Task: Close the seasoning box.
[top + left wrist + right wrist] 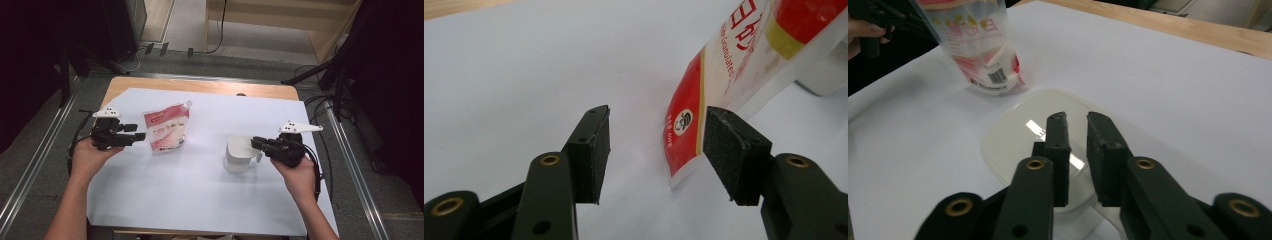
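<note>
White paper (200, 200) covers the table; a red-and-white pouch (166, 128) stands left of centre, flanked at its edge by the left gripper (140, 135), whose jaws are spread and unclamped. Over the lidded white container (240, 154) the right gripper (256, 143) is slightly parted, empty. A hasty pinch could topple the pouch

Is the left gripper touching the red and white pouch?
Apart. In the left gripper view, the left gripper has its jaws open, and the pouch edge lies beyond the pads, with white sheet visible between them.
</note>
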Demonstrator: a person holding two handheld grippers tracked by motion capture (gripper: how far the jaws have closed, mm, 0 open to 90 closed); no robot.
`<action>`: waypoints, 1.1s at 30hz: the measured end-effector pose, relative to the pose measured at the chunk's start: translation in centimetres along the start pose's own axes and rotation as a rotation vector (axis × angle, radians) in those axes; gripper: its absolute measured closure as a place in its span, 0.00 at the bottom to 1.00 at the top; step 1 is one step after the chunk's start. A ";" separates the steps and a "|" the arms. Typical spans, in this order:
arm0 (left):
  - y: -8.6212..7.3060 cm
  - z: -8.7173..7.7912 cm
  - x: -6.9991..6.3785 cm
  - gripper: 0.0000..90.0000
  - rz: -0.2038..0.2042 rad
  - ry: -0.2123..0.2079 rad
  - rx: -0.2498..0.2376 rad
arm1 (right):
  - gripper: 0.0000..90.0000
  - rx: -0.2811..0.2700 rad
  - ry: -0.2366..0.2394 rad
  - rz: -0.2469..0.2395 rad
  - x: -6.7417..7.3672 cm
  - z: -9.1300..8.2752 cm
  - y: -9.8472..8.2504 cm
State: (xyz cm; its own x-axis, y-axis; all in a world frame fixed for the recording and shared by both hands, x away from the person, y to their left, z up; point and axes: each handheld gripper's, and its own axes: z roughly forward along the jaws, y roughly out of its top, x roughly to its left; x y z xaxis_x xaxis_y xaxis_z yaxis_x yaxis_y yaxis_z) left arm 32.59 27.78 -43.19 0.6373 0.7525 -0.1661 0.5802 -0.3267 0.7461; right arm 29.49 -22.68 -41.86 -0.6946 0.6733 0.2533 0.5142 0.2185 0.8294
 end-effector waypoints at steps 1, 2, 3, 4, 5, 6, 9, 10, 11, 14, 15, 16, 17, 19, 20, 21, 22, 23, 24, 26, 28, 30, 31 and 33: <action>0.0 0.0 0.0 0.50 -0.002 0.000 -0.001 | 0.80 -0.001 0.002 -0.002 0.0 0.0 0.0; 0.0 0.0 0.0 0.50 -0.003 0.002 -0.002 | 0.77 0.000 0.003 -0.005 -0.1 0.0 0.0; 0.0 0.1 0.0 0.50 -0.003 0.001 -0.001 | 0.73 0.000 0.002 -0.002 -0.2 0.0 0.0; 0.0 0.1 0.0 0.50 -0.003 0.003 0.001 | 0.69 -0.001 0.001 -0.006 -0.2 0.0 0.0; 0.0 0.1 0.0 0.50 -0.003 0.004 0.001 | 0.67 -0.002 -0.003 -0.007 -0.3 0.0 -0.1; 0.0 0.1 0.0 0.50 -0.003 0.004 0.002 | 0.65 -0.003 -0.005 -0.008 -0.3 -0.1 -0.1; 0.0 0.0 0.0 0.50 -0.003 0.005 0.007 | 0.61 -0.014 -0.016 -0.014 -0.4 -0.2 -0.1; -0.1 0.1 0.0 0.50 -0.004 0.004 0.002 | 0.60 -0.009 -0.020 -0.011 -0.5 -0.3 -0.2; 0.0 0.0 0.0 0.50 -0.002 0.003 0.009 | 0.60 -0.008 -0.027 -0.016 -0.6 -0.4 -0.2; 0.0 0.1 0.0 0.50 -0.004 0.001 0.006 | 0.56 -0.014 -0.037 -0.009 -0.8 -0.8 -0.3; 0.0 0.1 0.0 0.50 -0.004 0.001 0.008 | 0.56 -0.018 -0.040 -0.006 -1.0 -0.9 -0.4; 0.0 0.1 0.0 0.50 -0.004 -0.001 0.008 | 0.55 -0.018 -0.042 -0.009 -1.1 -1.0 -0.4; 0.0 0.1 0.0 0.50 -0.006 -0.005 0.009 | 0.55 -0.020 -0.051 -0.004 -1.3 -1.2 -0.5; -0.1 0.2 -0.1 0.50 -0.010 0.000 0.007 | 0.55 -0.021 -0.058 -0.009 -1.7 -1.4 -0.7; -0.1 0.2 -0.1 0.50 -0.012 -0.002 0.010 | 0.55 -0.022 -0.066 -0.008 -1.9 -1.6 -0.8; 0.0 0.2 -0.1 0.50 -0.008 -0.003 0.012 | 0.55 -0.025 -0.071 -0.004 -2.2 -1.7 -0.9; 0.0 0.2 -0.1 0.50 -0.004 -0.006 0.015 | 0.55 -0.028 -0.073 0.007 -2.4 -1.9 -1.0; 0.0 0.2 -0.1 0.50 -0.003 -0.007 0.014 | 0.55 -0.031 -0.074 0.012 -2.7 -2.1 -1.1; -0.1 0.2 -0.1 0.50 -0.006 -0.008 0.014 | 0.54 -0.035 -0.081 0.016 -2.9 -2.3 -1.2; -0.1 0.3 -0.1 0.50 -0.004 -0.005 0.015 | 0.54 -0.041 -0.093 0.021 -3.2 -2.6 -1.4; 0.0 0.2 -0.1 0.50 -0.003 -0.008 0.023 | 0.53 -0.052 -0.104 0.025 -3.5 -3.0 -1.6; -0.1 0.2 -0.1 0.50 -0.005 -0.008 0.025 | 0.51 -0.061 -0.110 0.026 -3.8 -3.3 -1.8; -0.1 0.2 -0.1 0.50 -0.005 -0.004 0.020 | 0.51 -0.063 -0.118 0.025 -3.9 -3.4 -2.1; -0.1 0.2 -0.1 0.50 -0.004 -0.007 0.025 | 0.48 -0.058 -0.128 0.030 -4.2 -3.6 -2.4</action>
State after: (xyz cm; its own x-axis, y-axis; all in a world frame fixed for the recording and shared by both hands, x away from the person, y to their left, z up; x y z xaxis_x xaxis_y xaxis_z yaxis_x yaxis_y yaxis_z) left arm 32.53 27.68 -43.38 0.6386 0.7498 -0.1732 0.5950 -0.3383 0.7291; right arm 29.33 -28.63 -43.14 -0.6079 0.7642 0.2155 0.5012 0.1588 0.8506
